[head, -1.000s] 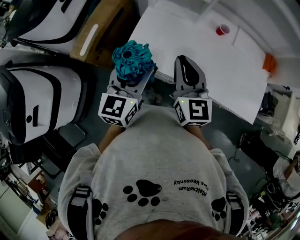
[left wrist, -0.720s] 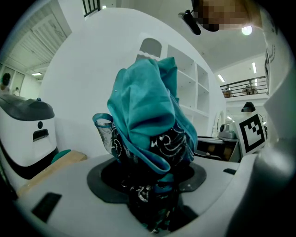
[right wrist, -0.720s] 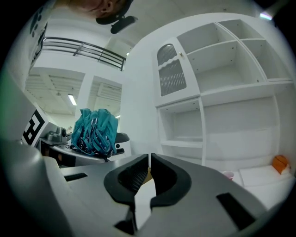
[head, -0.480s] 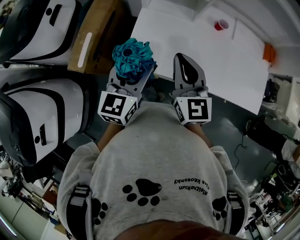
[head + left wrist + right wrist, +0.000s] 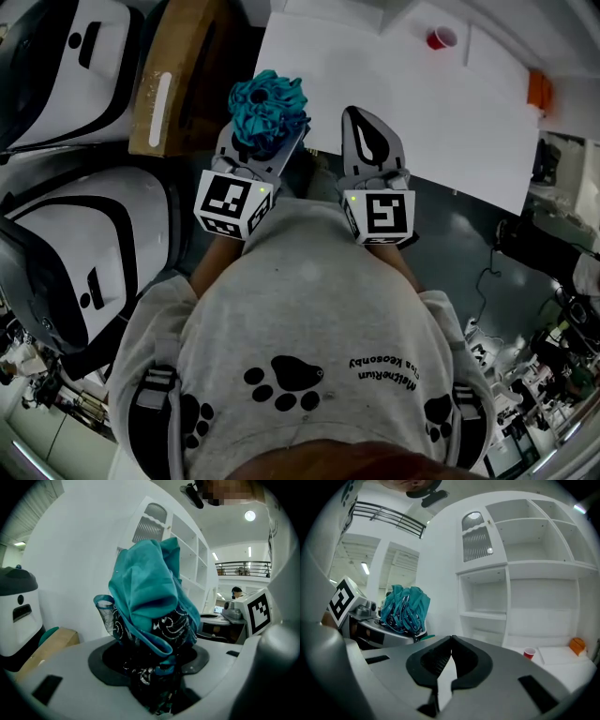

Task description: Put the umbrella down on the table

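A folded teal umbrella (image 5: 267, 105) with black patterned lining stands bunched in my left gripper (image 5: 265, 141), whose jaws are shut on its lower part. In the left gripper view the umbrella (image 5: 149, 603) fills the middle and hides the left gripper's (image 5: 152, 660) fingertips. It hangs over the near left corner of the white table (image 5: 422, 122), above its surface. My right gripper (image 5: 362, 120) floats beside it over the table's front edge. In the right gripper view the right gripper (image 5: 451, 639) is shut with its tips touching and nothing between them, and the umbrella (image 5: 404, 607) shows at left.
A red cup (image 5: 438, 38) stands at the table's far side and an orange object (image 5: 538, 91) at its right end. A cardboard box (image 5: 178, 80) and large white machines (image 5: 75, 244) stand left of the table. White shelves (image 5: 525, 583) rise behind the table.
Both grippers have moved forward together towards the table, the umbrella still in the left one. The table's near edge now lies under them.
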The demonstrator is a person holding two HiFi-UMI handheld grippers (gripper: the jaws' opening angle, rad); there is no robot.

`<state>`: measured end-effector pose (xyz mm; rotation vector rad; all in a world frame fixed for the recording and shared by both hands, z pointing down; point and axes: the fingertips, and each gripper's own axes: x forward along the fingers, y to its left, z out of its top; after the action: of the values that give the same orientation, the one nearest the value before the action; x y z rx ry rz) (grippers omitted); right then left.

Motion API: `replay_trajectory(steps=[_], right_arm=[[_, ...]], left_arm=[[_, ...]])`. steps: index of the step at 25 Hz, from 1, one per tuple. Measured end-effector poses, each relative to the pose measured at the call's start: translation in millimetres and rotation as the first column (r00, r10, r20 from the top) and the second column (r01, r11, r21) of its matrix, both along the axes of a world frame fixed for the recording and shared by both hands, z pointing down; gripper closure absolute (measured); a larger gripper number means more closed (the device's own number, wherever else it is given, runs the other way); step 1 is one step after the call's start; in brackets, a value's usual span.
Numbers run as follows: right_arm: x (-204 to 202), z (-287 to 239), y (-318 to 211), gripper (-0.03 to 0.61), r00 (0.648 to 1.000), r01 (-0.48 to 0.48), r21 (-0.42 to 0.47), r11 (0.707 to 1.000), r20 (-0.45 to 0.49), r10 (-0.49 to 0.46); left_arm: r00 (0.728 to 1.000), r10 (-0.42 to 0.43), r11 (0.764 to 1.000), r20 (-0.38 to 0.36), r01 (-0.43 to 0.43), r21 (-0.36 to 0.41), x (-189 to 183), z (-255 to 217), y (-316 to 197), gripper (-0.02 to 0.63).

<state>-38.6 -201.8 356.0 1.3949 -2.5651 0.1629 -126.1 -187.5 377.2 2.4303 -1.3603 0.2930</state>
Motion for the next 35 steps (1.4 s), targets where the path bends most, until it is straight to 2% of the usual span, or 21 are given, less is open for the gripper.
replay_trajectory(steps=[8, 18, 28, 35], right_arm=[[-5, 42, -17, 0.546, 0.999, 0.023, -0.085, 0.996, -0.043, -0.027], [-2, 70, -29, 0.546, 0.999, 0.024, -0.145, 0.989, -0.042, -0.030], [12, 82, -35, 0.546, 0.999, -0.012, -0.174, 0.985, -0.045, 0.004], [20, 105, -45, 0.546, 0.998, -0.019, -0.210, 0.978, -0.057, 0.007]], left_arm=[[0.999, 0.039, 0.992, 0.034, -0.035, -0.122, 3, 46, -18, 0.359], [0.994, 0.081, 0.978, 0.077, -0.064, -0.199, 11, 80, -37, 0.359], [0.987, 0.121, 0.958, 0.106, -0.089, -0.273, 20, 104, -47, 0.359], [0.980, 0.162, 0.936, 0.118, -0.114, -0.333, 33, 128, -52, 0.359]])
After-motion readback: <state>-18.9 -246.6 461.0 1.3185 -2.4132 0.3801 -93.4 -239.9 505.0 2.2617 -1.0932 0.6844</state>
